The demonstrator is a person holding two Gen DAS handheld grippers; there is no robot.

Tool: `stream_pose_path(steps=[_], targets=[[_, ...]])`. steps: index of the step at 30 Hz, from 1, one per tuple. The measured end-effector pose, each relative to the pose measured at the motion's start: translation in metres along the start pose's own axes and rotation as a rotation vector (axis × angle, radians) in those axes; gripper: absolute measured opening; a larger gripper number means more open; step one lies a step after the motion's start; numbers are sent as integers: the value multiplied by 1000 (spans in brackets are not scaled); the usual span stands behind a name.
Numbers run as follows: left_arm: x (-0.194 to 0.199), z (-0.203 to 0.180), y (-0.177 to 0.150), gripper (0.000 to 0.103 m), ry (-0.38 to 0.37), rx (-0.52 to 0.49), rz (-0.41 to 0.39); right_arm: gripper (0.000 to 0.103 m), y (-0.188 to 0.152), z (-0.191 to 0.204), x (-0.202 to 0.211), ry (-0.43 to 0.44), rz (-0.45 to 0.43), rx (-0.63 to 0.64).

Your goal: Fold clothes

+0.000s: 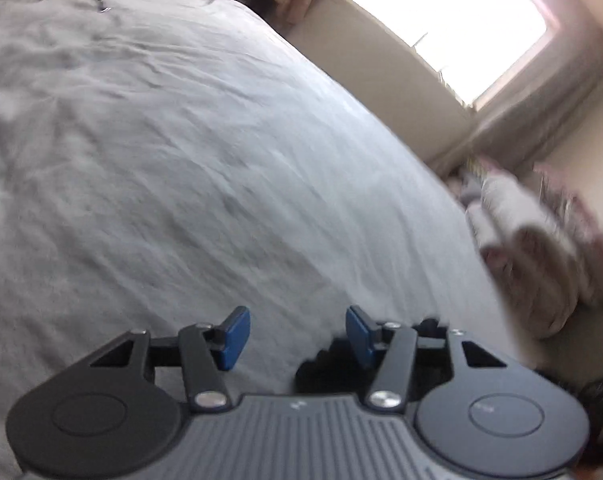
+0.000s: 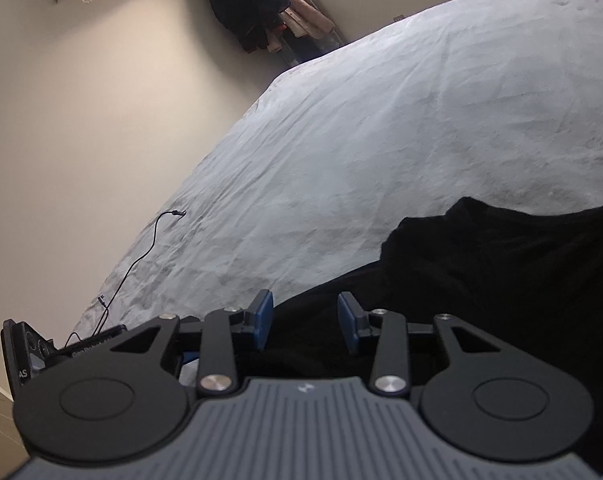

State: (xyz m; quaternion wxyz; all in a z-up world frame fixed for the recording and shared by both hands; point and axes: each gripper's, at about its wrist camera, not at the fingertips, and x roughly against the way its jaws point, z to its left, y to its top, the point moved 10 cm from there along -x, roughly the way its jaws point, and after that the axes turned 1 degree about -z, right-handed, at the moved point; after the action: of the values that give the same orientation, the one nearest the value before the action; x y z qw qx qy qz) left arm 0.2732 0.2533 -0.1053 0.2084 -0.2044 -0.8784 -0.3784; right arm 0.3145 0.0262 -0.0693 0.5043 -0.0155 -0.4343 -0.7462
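A black garment (image 2: 501, 280) lies bunched on the white bed sheet (image 2: 381, 140) at the lower right of the right wrist view. My right gripper (image 2: 305, 326) hovers open over the garment's near edge, with black cloth showing between its blue pads and nothing pinched. In the blurred left wrist view my left gripper (image 1: 297, 336) is open above the grey-white sheet (image 1: 181, 160). A small dark patch of cloth (image 1: 325, 364) shows just below its right finger. Nothing is held.
A thin black cable (image 2: 141, 260) trails across the sheet's left edge to a dark device (image 2: 33, 352); its plug end (image 1: 101, 4) also shows. Folded pinkish towels (image 1: 541, 248) lie at the bed's right side. Dark clothes (image 2: 241, 0) hang in the corner under a bright window (image 1: 453, 20).
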Motion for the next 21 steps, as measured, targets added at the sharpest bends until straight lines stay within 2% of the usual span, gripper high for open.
stream_pose_path(steps=[3, 5, 7, 12, 14, 16, 18, 20, 21], targets=[[-18, -11, -12, 45, -33, -24, 65, 41, -2, -1, -2, 13, 9, -11], [-23, -23, -18, 45, -48, -85, 81, 41, -3, -1, -3, 22, 14, -18], [-26, -35, -25, 35, -77, -152, 97, 41, -4, -2, -4, 31, 20, -26], [-33, -64, -51, 35, -126, -379, 172, 41, -7, -3, -6, 53, 34, -44], [-36, -70, -60, 36, -114, -445, 180, 41, -8, -3, -7, 62, 40, -52], [-31, -70, -61, 36, -120, -466, 186, 40, -14, -3, -14, 62, 60, -47], [-27, -70, -61, 37, -119, -484, 191, 32, -21, -4, -22, 54, 83, -36], [-22, -66, -59, 41, -95, -496, 191, 16, -29, -6, -31, 19, 113, -5], [-20, -63, -58, 45, -79, -494, 189, 5, -32, -8, -34, -11, 115, 19]])
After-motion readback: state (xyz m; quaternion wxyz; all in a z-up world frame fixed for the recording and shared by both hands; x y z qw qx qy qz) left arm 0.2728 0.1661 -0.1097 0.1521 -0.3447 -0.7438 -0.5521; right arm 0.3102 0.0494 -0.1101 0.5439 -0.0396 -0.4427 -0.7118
